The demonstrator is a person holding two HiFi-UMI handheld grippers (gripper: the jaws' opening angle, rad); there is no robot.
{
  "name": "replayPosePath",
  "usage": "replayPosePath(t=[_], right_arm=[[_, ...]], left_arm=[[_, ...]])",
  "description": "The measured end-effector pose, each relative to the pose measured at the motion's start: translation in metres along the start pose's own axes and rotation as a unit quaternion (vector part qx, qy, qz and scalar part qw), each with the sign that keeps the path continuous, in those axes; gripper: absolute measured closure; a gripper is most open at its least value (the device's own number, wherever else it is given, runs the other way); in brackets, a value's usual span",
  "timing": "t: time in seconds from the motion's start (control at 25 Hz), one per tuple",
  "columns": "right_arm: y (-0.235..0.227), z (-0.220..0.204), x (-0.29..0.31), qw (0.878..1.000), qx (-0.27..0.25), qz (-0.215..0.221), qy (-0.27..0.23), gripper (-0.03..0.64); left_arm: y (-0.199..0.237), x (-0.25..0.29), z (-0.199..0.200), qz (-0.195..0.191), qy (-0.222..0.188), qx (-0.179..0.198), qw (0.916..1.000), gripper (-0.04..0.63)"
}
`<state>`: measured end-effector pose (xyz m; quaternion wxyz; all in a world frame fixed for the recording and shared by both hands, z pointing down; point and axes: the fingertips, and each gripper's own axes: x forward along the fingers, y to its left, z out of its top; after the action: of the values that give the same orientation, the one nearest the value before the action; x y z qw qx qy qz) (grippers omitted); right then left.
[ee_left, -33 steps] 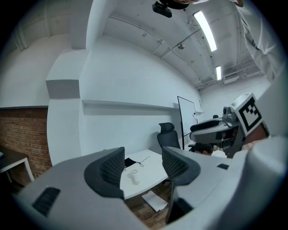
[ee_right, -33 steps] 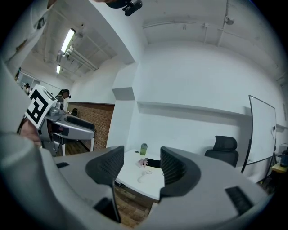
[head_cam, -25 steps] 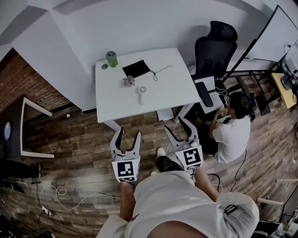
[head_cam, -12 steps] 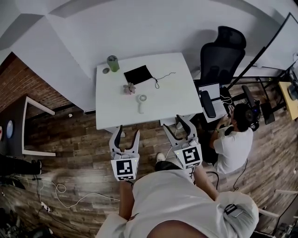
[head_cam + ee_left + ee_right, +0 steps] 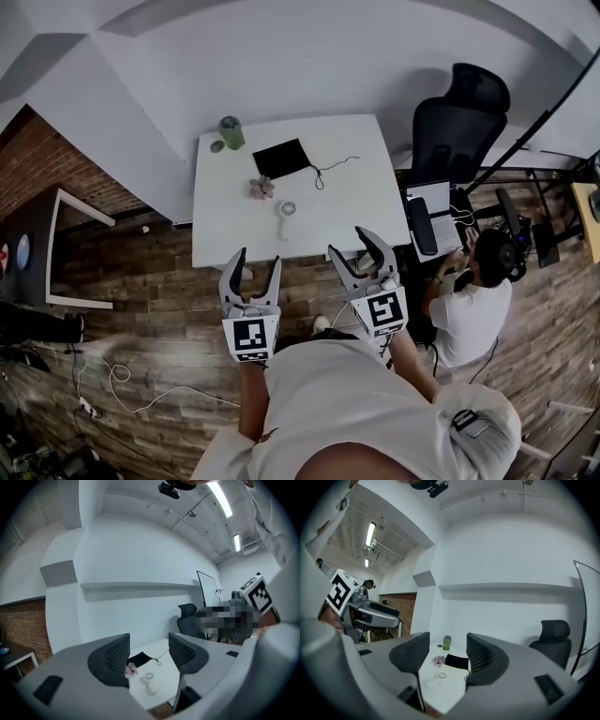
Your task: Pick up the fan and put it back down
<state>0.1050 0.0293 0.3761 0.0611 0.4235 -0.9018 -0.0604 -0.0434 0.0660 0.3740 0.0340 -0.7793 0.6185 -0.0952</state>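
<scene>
1. The person stands on the wood floor (image 5: 150, 300) at the near edge of the white table (image 5: 347, 202), a gripper in each hand, both pointed roughly level toward the tabletop.
2. The left gripper (image 5: 259, 260) shows its jaws spread apart. Its own view looks straight through the gap, and there is nothing between the pads.
3. It is the same on the other side: the right gripper (image 5: 349, 242) has its jaws parted and grips nothing, its tips just over the table's near edge in the head view.
4. The fan (image 5: 286, 212), small and white, lies flat near the middle of the table, round head toward the far side and handle toward the person. Neither gripper touches it, and both are well short of it.
5. Just beyond the fan sits a small pink flower piece (image 5: 262, 187).
6. Past that lies a black pouch (image 5: 284, 157), with a thin cable (image 5: 333, 169) trailing off to its right.
7. In the far left corner a green cup (image 5: 231, 131) stands upright, with a small round lid (image 5: 217, 145) just beside it.
8. Right of the table stands a black office chair (image 5: 461, 117), and nearer the camera a seated person (image 5: 473, 305) in a white shirt.
9. To the left, a brick wall (image 5: 37, 159) meets the white one.
</scene>
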Motion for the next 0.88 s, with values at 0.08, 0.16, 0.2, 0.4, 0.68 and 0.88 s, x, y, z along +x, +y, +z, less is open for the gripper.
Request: replayPosePath(t=[0.08,0.16,0.2,0.4,0.68,0.88], right_arm=[[-0.002,-0.001,0.005,1.000,-0.001,0.003,0.004,0.369],[-0.004,-0.004,0.010,1.000,-0.001,0.004,0.018,0.370],[-0.005,-0.005,0.014,1.000,0.000,0.006,0.015,0.370],[-0.016,-0.003,0.030,1.000,-0.001,0.007,-0.001,0.370],[-0.033,-0.009,0.053,1.000,-0.002,-0.008,0.005,0.370],[-0.047,-0.011,0.078,1.000,-0.001,-0.014,0.009,0.371]], left_arm=[[0.001,0.005,0.000,0.001,0.000,0.002,1.0000,0.342],[0.003,0.011,-0.001,0.002,-0.002,0.001,1.0000,0.344],[0.004,0.014,-0.001,0.003,-0.002,0.000,1.0000,0.344],[0.007,0.033,-0.003,0.000,-0.001,-0.004,1.0000,0.344],[0.017,0.065,-0.007,-0.009,-0.001,-0.006,0.9999,0.345],[0.030,0.093,-0.007,-0.018,-0.003,-0.009,0.9998,0.345]])
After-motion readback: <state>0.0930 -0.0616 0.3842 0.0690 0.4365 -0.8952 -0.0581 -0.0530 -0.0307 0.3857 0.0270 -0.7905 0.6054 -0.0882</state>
